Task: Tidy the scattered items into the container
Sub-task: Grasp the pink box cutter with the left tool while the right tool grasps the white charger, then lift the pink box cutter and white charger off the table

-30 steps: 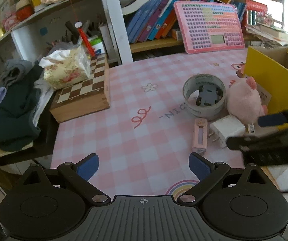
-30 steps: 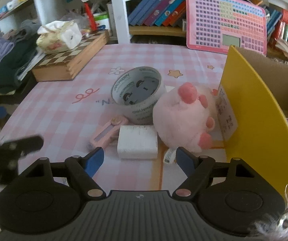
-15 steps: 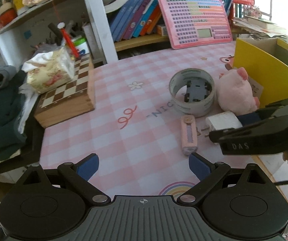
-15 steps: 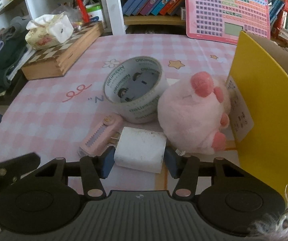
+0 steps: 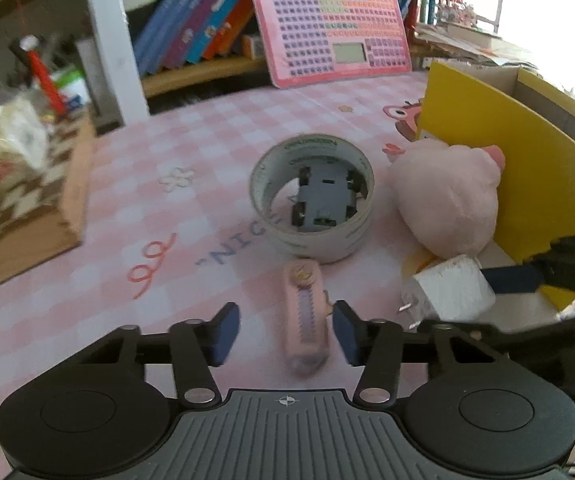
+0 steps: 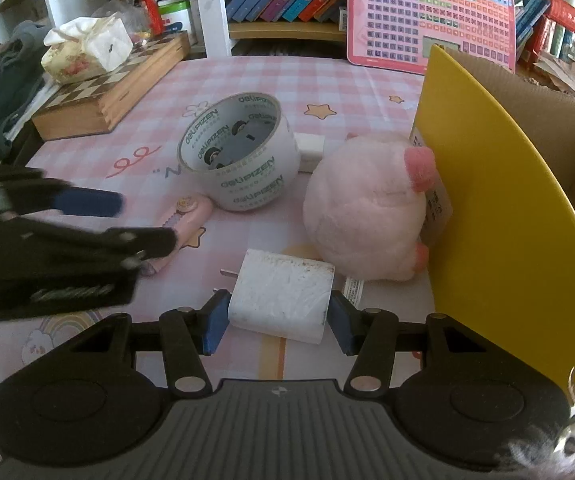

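Note:
A pink box cutter (image 5: 305,316) lies on the pink checked tablecloth between the fingers of my left gripper (image 5: 285,332). Its jaws are closing and a gap still shows at the left pad (image 5: 225,334). My right gripper (image 6: 278,324) is shut on a white charger plug (image 6: 283,296), both pads against its sides. Behind them stand a tape roll (image 6: 243,160) with a grey toy car (image 5: 325,200) inside it, and a pink plush pig (image 6: 363,208) leaning on the yellow cardboard box (image 6: 507,200) at the right. The left gripper (image 6: 127,220) also shows in the right wrist view.
A small white block (image 6: 309,148) lies behind the tape roll. A wooden chessboard box (image 6: 107,92) with a tissue pack (image 6: 87,46) stands at the far left. A pink chart board (image 6: 427,12) and books fill the shelf behind. Dark clothes hang off the left edge.
My left gripper has moved forward and down over the box cutter, and its jaws have narrowed around it. My right gripper has shut on the white charger.

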The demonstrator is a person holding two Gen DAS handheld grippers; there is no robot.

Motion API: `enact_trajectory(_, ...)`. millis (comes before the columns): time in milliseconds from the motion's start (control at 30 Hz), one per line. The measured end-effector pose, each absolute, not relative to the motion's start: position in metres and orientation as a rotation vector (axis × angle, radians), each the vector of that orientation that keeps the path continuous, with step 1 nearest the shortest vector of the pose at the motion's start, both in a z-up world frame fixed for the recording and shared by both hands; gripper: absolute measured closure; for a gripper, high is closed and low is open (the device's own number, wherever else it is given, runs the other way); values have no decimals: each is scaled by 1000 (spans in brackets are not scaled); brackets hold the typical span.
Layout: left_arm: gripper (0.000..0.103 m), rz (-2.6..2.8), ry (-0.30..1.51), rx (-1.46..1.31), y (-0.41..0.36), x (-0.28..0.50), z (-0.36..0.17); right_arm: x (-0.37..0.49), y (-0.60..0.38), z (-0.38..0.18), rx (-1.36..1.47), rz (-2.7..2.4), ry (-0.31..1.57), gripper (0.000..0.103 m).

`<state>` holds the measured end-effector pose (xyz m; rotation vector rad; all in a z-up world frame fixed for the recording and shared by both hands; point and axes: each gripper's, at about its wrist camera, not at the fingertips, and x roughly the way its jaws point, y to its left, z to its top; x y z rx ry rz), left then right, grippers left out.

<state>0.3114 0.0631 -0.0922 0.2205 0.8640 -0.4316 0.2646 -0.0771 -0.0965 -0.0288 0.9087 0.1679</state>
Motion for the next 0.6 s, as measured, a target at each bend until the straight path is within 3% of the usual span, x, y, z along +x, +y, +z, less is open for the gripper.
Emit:
enact_trajectory(233, 80, -469, 875, 247, 52, 319, -102, 266, -76, -98, -34, 162, 910, 53)
enact_trajectory(600, 80, -492, 894, 85, 85, 299, -72, 261, -80, -82, -5, 224, 943, 53)
